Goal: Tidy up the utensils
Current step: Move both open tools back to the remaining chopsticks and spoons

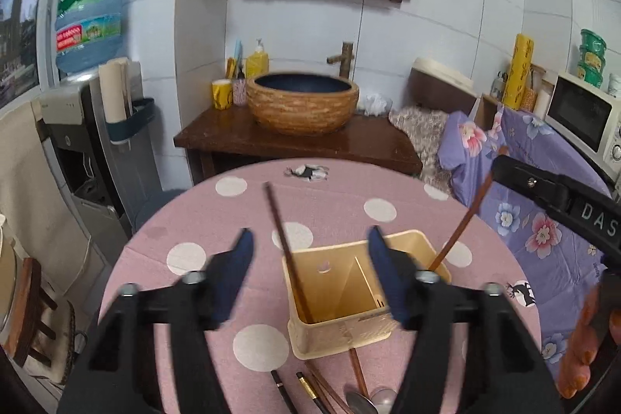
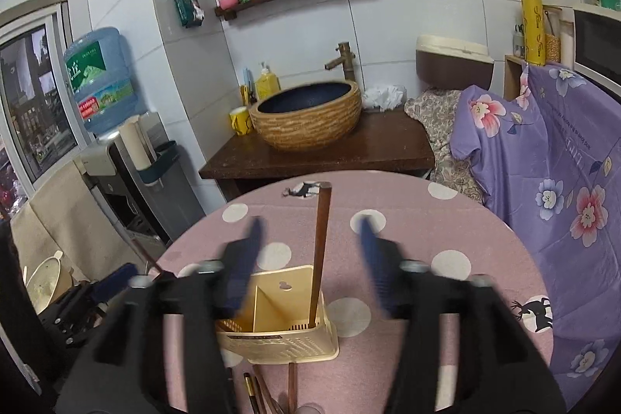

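Note:
A cream plastic utensil holder [image 1: 341,301] with two compartments stands on the pink dotted table; it also shows in the right wrist view [image 2: 283,321]. One brown chopstick [image 1: 285,247] leans in its left compartment. A second brown chopstick [image 2: 321,255] stands in the right compartment, also seen in the left wrist view [image 1: 465,216]. My left gripper [image 1: 308,239] is open above the holder. My right gripper [image 2: 308,226] is open around the second chopstick without touching it. Loose chopsticks [image 1: 310,390] and spoons [image 1: 368,400] lie in front of the holder.
The round table [image 1: 194,220] has a pink cloth with white dots. Behind it stands a wooden washstand [image 1: 295,138] with a basin. A water dispenser [image 1: 89,127] is at the left, purple floral cloth [image 1: 543,220] at the right.

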A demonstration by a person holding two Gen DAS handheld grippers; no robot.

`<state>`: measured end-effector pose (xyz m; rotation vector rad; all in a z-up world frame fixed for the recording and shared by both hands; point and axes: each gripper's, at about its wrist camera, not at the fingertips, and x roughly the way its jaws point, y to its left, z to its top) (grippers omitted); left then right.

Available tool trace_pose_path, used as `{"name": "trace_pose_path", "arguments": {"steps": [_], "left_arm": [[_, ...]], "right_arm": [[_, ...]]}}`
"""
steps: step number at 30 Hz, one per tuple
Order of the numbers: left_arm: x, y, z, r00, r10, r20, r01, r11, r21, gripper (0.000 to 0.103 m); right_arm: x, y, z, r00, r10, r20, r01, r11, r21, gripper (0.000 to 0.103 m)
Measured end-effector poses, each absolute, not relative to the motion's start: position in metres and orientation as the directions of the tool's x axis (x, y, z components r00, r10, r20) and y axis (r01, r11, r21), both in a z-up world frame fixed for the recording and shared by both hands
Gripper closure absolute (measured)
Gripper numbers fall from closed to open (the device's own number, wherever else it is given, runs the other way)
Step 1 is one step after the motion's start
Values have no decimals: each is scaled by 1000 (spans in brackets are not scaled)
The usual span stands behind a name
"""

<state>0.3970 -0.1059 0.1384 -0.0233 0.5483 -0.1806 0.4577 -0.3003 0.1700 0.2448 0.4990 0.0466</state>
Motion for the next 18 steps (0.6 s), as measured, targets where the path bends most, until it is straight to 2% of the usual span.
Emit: {"name": "trace_pose_path", "arguments": {"steps": [5, 8, 18], "left_arm": [[368, -103, 138, 861, -180, -476, 189, 981, -30, 30], [352, -93, 131, 870, -169, -464, 174, 984, -33, 21], [304, -52, 80, 858, -86, -506, 103, 995, 7, 17]], "right_arm": [[434, -301, 168, 906, 84, -414, 10, 975, 220, 38], [413, -302, 161, 923, 51, -380, 22, 982, 186, 30], [355, -312, 99, 891, 66, -449, 8, 987, 161, 29]]}}
